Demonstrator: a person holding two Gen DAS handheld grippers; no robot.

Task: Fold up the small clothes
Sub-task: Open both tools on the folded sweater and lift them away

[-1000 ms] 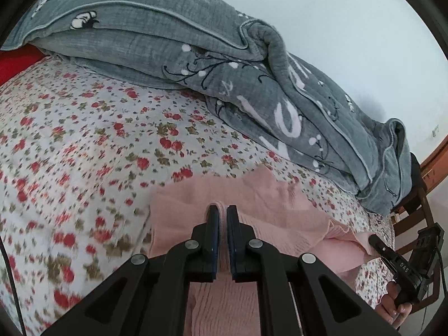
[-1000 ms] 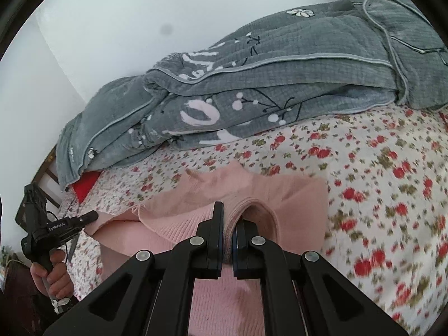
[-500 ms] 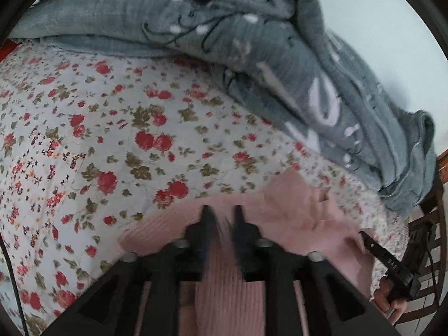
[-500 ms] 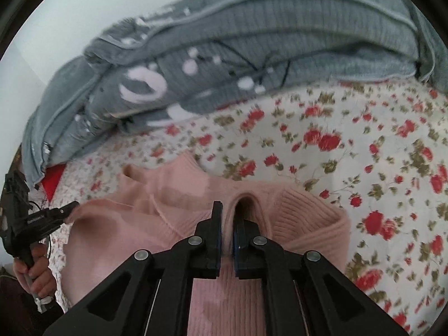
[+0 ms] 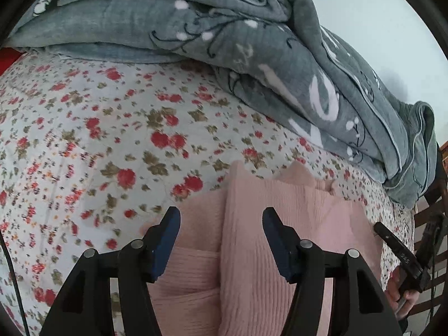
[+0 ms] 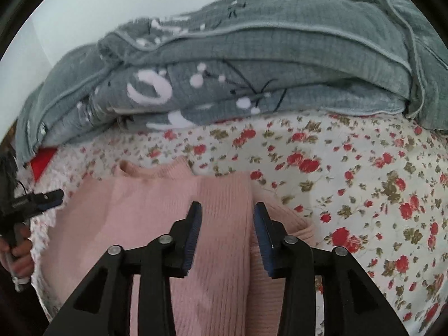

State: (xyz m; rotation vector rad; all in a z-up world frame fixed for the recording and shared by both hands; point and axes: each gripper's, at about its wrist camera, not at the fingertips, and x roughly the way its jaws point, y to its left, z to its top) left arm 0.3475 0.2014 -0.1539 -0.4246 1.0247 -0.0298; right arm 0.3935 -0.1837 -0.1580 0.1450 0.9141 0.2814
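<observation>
A small pink knit sweater [image 5: 280,224] lies flat on the floral bedsheet [image 5: 98,140], a sleeve folded in over the body. My left gripper [image 5: 221,224] is open just above its left part, a ribbed fold between the pads. In the right wrist view the sweater [image 6: 156,196] lies with its collar toward the quilt. My right gripper [image 6: 226,218] is open over its right side, holding nothing. Each view shows the other gripper at its edge: the right one [image 5: 397,252], the left one [image 6: 36,198].
A bulky grey quilt [image 5: 252,42] is heaped along the far side of the bed, also in the right wrist view [image 6: 252,64]. A red item [image 6: 42,159] peeks from under it. A wooden chair [image 5: 436,224] stands at the bed's edge. Floral sheet [image 6: 364,182] lies beside the sweater.
Both grippers, shut on the pink sweater a second ago, carried it toward the quilt, lowered it and opened. The sweater now lies released on the sheet.
</observation>
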